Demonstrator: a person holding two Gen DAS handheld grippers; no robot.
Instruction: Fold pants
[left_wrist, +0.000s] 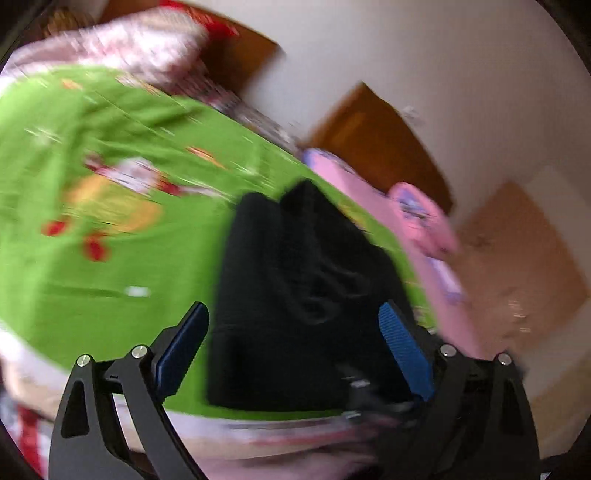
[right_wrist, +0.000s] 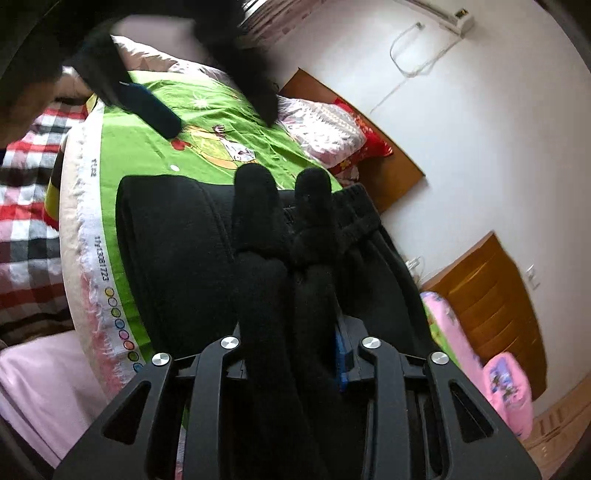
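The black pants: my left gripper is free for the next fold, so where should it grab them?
Probably the ribbed waistband of the black pants; its thick, raised edge suits the open left gripper. Come in low over the green sheet. The right gripper grips other folds.

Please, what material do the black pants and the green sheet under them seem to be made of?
Black pants: probably a thick, matte knit or fleece; the waistband looks ribbed and the surface fuzzy.
Green sheet: likely thin woven cotton, matte, with printed cartoon pictures and fine creases.
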